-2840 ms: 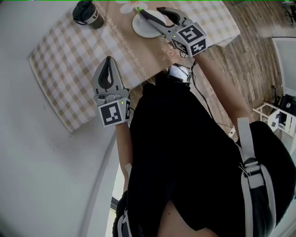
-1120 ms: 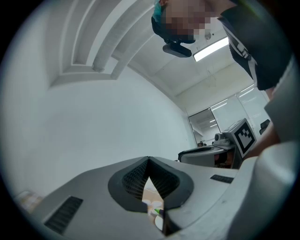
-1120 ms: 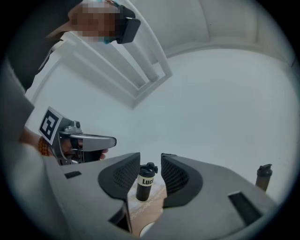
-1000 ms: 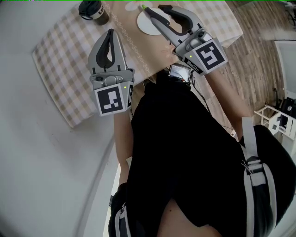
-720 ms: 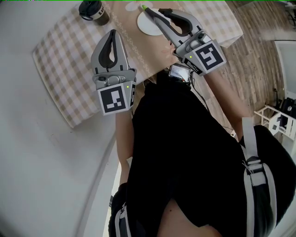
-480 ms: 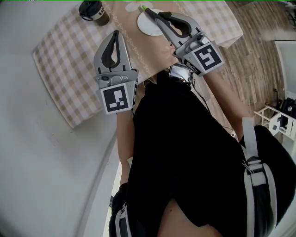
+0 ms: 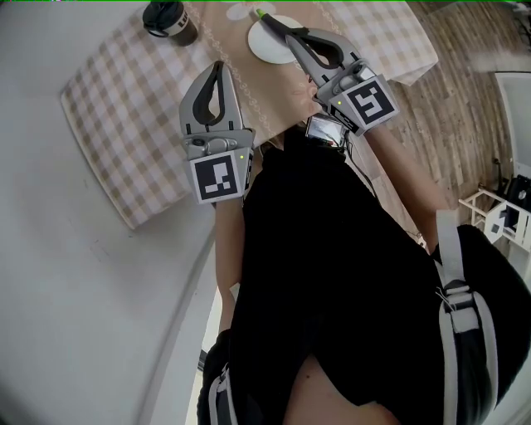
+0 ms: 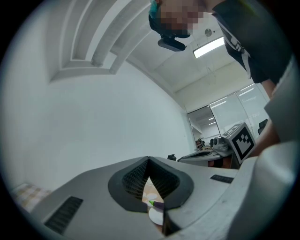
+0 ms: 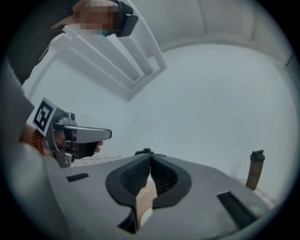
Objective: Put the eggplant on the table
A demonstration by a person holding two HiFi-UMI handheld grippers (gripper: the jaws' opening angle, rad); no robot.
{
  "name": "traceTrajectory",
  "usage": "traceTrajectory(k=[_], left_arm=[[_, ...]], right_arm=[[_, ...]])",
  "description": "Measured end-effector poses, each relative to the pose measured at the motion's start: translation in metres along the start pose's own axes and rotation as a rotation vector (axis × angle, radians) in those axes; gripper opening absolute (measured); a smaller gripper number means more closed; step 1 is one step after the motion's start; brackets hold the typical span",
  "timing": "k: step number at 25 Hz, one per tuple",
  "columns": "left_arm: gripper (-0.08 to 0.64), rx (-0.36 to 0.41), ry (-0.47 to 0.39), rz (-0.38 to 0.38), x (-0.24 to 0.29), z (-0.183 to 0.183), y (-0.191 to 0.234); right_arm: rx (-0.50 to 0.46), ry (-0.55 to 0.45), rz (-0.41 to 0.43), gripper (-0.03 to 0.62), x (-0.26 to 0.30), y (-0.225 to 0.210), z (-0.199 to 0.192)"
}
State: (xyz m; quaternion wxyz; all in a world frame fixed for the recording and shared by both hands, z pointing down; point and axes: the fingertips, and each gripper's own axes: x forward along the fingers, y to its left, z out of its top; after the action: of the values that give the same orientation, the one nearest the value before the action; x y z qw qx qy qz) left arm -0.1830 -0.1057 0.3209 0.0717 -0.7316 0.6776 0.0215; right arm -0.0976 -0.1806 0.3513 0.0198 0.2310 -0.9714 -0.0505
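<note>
Eggplant is lying on the white plate on the table, with its green stem end pointing away from the person. Right gripper is hovering over the plate, pointing roughly level. Its jaws are pressed together with nothing between them. Left gripper is hanging above the checked cloth, near the right one and tilting slightly upward. Its jaws are likewise closed and empty. Dark lidded cup is standing at the far end of the table.
</note>
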Motion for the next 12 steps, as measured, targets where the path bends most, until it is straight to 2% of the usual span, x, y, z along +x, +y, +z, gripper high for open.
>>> traceTrajectory(k=[12], left_arm=[[0.003, -0.027, 0.022, 0.001, -0.003, -0.012, -0.004]], right_arm=[[-0.006, 0.063, 0.005, 0.008, 0.001, 0.001, -0.023]])
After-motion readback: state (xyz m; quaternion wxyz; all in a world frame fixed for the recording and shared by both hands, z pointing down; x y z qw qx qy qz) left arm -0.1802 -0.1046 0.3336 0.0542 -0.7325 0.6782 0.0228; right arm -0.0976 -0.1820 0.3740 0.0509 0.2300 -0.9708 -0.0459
